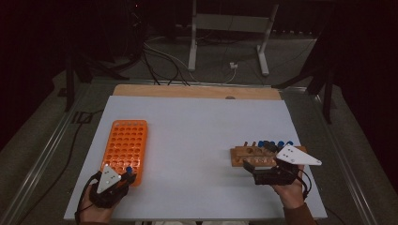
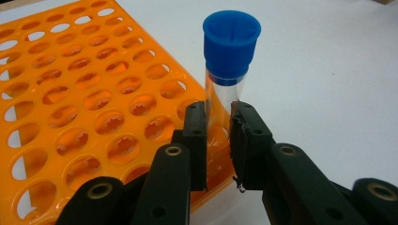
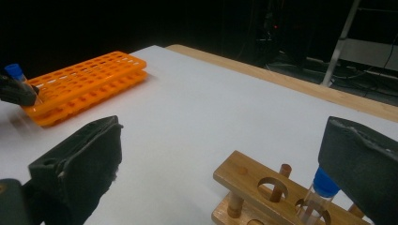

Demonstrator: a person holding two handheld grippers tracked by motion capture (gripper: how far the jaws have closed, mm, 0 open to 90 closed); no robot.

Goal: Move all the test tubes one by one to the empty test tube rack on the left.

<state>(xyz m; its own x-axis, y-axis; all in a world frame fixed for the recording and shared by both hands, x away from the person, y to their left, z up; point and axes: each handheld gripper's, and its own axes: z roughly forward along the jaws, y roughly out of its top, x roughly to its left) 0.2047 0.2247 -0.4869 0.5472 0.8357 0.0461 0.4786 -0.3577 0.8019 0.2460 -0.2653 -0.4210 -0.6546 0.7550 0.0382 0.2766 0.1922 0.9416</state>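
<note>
At the near left corner of the counter (image 1: 197, 122), my left gripper (image 2: 218, 136) has its jaws closed on a clear tube (image 2: 224, 96) with a blue cap (image 2: 231, 47). I see the tube standing upright at the near right corner of the orange rack (image 2: 70, 93), the jaws pressing on its clear body below the cap. From the high view the left gripper (image 1: 123, 179) sits at the near end of the orange rack (image 1: 126, 143), and the blue cap (image 1: 128, 169) shows just beside it.

On the right side, my right gripper (image 3: 220, 159) holds its jaws wide apart with nothing between them. It hovers just before the wooden rack (image 3: 263, 187), where one blue-capped tube (image 3: 319, 194) stands in a hole close to the right jaw. From the high view the wooden rack (image 1: 244, 154) carries several tubes with blue caps along its far row.

I cannot read any writing, brand or label on the tubes or on either rack.
</note>
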